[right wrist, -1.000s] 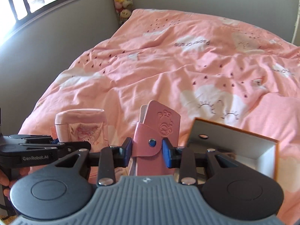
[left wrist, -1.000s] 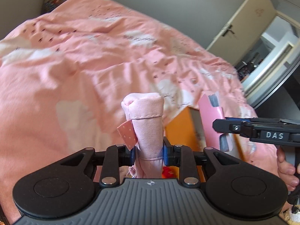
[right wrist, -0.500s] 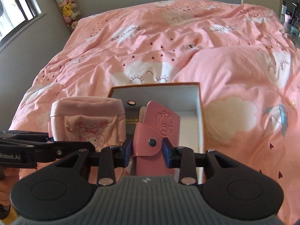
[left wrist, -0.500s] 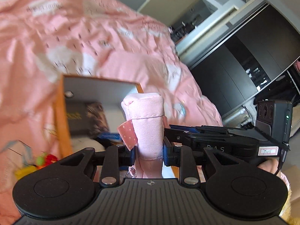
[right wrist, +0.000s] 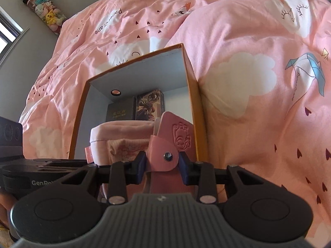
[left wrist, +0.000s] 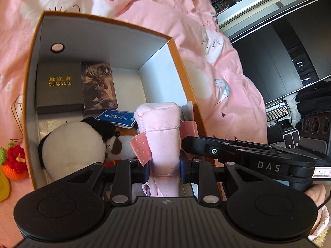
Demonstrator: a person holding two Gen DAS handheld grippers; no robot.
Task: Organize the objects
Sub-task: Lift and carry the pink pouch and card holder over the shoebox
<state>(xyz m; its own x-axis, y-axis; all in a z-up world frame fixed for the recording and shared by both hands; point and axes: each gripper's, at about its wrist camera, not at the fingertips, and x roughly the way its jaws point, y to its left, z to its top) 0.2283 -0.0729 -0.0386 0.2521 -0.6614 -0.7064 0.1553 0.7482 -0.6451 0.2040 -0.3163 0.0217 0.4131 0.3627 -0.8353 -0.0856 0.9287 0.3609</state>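
The left tool (left wrist: 164,168) clenches a soft pink fabric pouch (left wrist: 161,136) over the orange-rimmed cardboard box (left wrist: 180,62) on the bed; the right tool (right wrist: 162,165) grips a pink leather snap case (right wrist: 173,140) beside it; lower each into bare floor space beyond the panda plush (left wrist: 76,142), releasing separately.

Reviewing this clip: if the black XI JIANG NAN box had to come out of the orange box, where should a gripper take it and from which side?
Grip the black XI JIANG NAN box across its near and far edges, coming straight down from above. It lies flat against the orange box's left wall, with the illustrated card box tight along its other side, so those edges look blocked; the near edge by the plush toy seems freer.
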